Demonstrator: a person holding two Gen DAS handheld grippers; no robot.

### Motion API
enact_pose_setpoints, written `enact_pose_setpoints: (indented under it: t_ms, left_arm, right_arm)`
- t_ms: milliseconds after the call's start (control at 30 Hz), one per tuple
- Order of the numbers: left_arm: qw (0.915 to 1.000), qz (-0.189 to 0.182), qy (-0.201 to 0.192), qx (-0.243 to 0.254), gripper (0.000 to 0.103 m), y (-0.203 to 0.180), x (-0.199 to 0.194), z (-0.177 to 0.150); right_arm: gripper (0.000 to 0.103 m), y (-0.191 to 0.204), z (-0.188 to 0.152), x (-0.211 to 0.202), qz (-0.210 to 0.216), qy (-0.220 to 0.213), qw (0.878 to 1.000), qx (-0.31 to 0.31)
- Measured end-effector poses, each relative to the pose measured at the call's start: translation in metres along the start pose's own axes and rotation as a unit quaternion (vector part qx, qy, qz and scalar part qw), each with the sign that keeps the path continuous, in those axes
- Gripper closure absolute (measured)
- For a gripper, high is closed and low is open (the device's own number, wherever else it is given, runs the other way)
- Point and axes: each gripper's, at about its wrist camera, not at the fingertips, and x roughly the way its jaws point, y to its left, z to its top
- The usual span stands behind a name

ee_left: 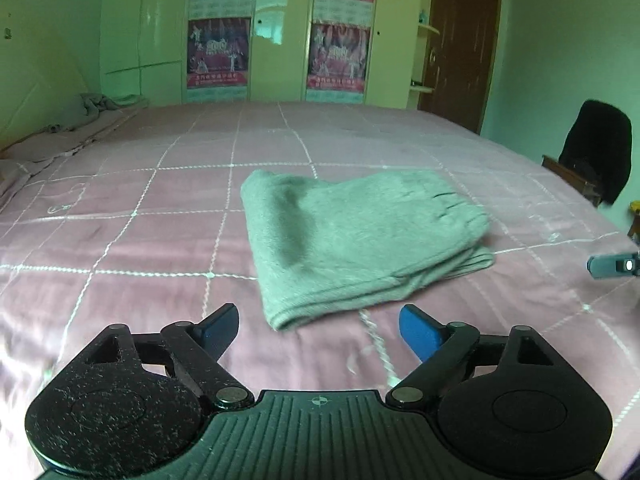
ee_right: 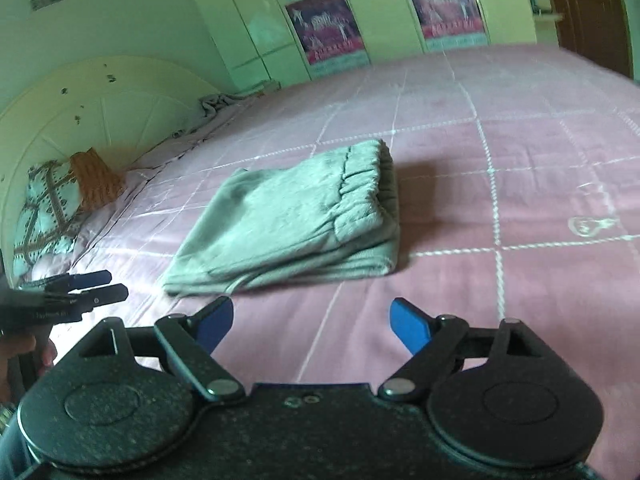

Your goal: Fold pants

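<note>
Most of the room is taken up by a wide bed (ee_left: 160, 216) under a pink quilted cover (ee_right: 520, 160) stitched in pale squares. Behind it runs a wall of cream wardrobe doors (ee_left: 276, 60) with pink and purple posters (ee_left: 218, 54) stuck on the panels, and a dark wooden door (ee_left: 464, 40) stands at the far corner. At the head end there is a rounded cream headboard (ee_right: 100, 100), with a patterned pillow (ee_right: 48, 212) and an orange cushion (ee_right: 96, 180) leaning against it, and a crumpled grey blanket (ee_left: 92, 108) lies further along that edge. A dark chair (ee_left: 596, 148) sits beside the bed on the other side.

Roughly in the middle of the cover lie the grey pants (ee_left: 352, 236), folded into a thick flat bundle of several layers, the gathered elastic waistband (ee_right: 360, 184) on top at one end. They rest on the cover alone, with nothing touching them.

Both tools are held just short of the bundle, over bare cover. The left gripper (ee_left: 320, 330) has its blue-tipped jaws spread wide and empty. The right gripper (ee_right: 312, 326) is the same, jaws apart with nothing between them. A hand (ee_right: 24, 352) shows at the edge, gripping the left tool.
</note>
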Motion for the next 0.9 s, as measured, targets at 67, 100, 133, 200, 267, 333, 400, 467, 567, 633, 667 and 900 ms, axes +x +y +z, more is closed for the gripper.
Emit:
enact_pose_setpoints:
  t_ms: [67,100,133,200,267,333,400,467,567,633,667,900]
  left_arm:
    - [0.9999,0.001,-0.007,-0.007,0.016,-0.006,-0.016,-0.001]
    - [0.9999,0.003,-0.011,-0.008,0.016,-0.009,-0.025,-0.003]
    - [0.9999,0.006,-0.013,-0.007,0.016,-0.012,-0.034,-0.006]
    - [0.9999,0.009,-0.014,0.0,0.016,-0.02,-0.05,-0.01]
    - [0.9997,0.013,-0.021,0.008,0.016,-0.03,-0.066,-0.015]
    - [0.9995,0.017,-0.026,0.006,0.015,-0.035,-0.081,-0.019]
    - [0.9995,0.011,-0.03,-0.004,0.015,-0.039,-0.094,-0.022]
    - [0.9994,0.006,-0.033,-0.006,0.014,-0.043,-0.105,-0.024]
    - [0.9992,0.002,-0.04,0.004,0.013,-0.051,-0.12,-0.023]
    - [0.999,0.001,-0.044,-0.001,0.012,-0.054,-0.129,-0.022]
    - [0.9989,-0.001,-0.046,-0.006,0.012,-0.055,-0.134,-0.022]
    - [0.9972,-0.015,-0.073,-0.005,0.01,-0.07,-0.16,-0.014]
  right_arm:
    - [0.016,0.011,-0.009,-0.018,-0.009,-0.013,1.0,-0.004]
    - [0.015,0.016,-0.013,-0.026,-0.012,-0.017,1.0,-0.008]
    - [0.014,0.021,-0.016,-0.035,-0.015,-0.025,1.0,-0.01]
    - [0.011,0.029,-0.022,-0.046,-0.017,-0.038,0.999,-0.008]
    - [0.01,0.039,-0.027,-0.058,-0.02,-0.05,0.999,-0.006]
    - [0.009,0.049,-0.034,-0.069,-0.027,-0.061,0.998,-0.006]
    - [0.008,0.06,-0.04,-0.078,-0.036,-0.063,0.997,-0.015]
    - [0.008,0.068,-0.045,-0.087,-0.053,-0.071,0.996,-0.019]
    - [0.008,0.073,-0.05,-0.1,-0.064,-0.089,0.994,-0.003]
    - [0.007,0.076,-0.054,-0.106,-0.062,-0.096,0.993,0.01]
    - [0.007,0.078,-0.056,-0.109,-0.063,-0.098,0.993,0.01]
    - [0.007,0.111,-0.057,-0.116,-0.064,-0.104,0.992,-0.03]
